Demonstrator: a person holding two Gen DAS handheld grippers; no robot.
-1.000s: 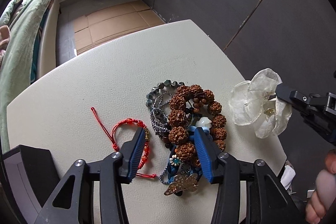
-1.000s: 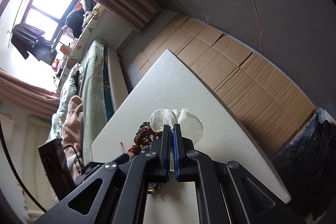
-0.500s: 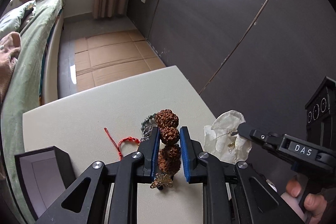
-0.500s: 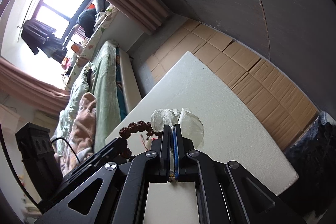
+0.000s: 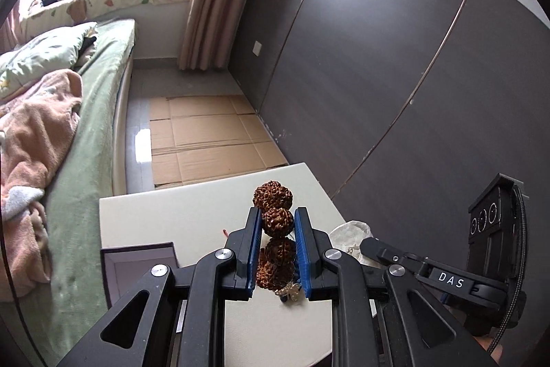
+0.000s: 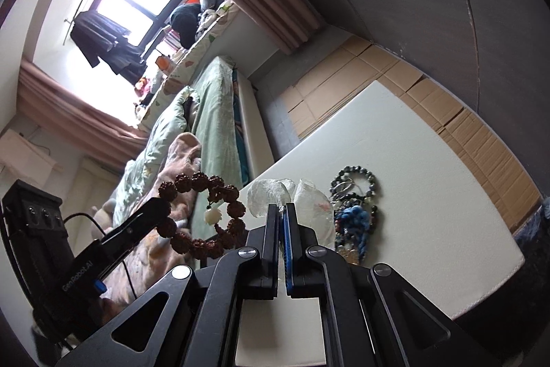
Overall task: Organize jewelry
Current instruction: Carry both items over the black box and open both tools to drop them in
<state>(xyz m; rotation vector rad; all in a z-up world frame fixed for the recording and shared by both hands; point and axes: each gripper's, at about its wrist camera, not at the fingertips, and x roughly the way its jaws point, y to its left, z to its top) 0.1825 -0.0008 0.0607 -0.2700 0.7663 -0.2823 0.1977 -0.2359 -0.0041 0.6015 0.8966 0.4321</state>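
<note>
My left gripper (image 5: 275, 217) is shut on a bracelet of big brown knobbly beads (image 5: 273, 196), held up above the white table (image 5: 192, 208). In the right wrist view the bracelet (image 6: 202, 181) hangs as a full loop from the left gripper's fingers (image 6: 151, 212), with a white bead (image 6: 212, 215) dangling inside it. My right gripper (image 6: 282, 207) is shut on a translucent white flower ornament (image 6: 271, 191). In the left wrist view that ornament (image 5: 347, 229) sits at the right gripper's tip. A pile of bracelets (image 6: 354, 205) lies on the table.
An open dark box with a pale lining (image 5: 137, 263) stands on the table's near left corner. A bed with a green cover (image 5: 86, 133) runs along the left side. Flattened cardboard (image 5: 206, 140) covers the floor beyond the table, and dark wall panels (image 5: 378, 57) rise on the right.
The left gripper shut on the brown bead bracelet and lifted it off the pile, tilting up towards the room. The right gripper rose too, still holding the white flower.
</note>
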